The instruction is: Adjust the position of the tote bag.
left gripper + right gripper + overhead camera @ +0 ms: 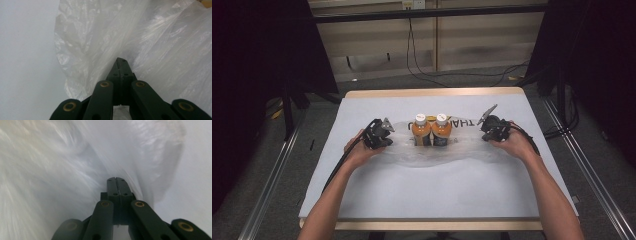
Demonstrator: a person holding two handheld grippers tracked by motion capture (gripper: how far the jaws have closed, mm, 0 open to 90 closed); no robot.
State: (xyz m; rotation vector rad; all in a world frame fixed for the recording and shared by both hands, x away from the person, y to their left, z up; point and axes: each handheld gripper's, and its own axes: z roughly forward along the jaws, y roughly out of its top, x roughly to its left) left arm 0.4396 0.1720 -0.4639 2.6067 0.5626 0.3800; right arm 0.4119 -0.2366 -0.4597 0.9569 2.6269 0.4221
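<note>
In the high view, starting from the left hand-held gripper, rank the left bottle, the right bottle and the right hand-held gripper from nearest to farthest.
From the left hand-held gripper, at the plastic bag's left edge:
1. Left bottle, left of the pair standing mid-bag.
2. Right bottle, beside it, touching or nearly so.
3. Right hand-held gripper, at the bag's right edge.

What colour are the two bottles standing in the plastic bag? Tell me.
Orange, with white caps: the two bottles show best in the high view, inside the clear plastic bag.

Lab: black curtains [257,75], cabled floor [452,80], covered table [437,190].
</note>
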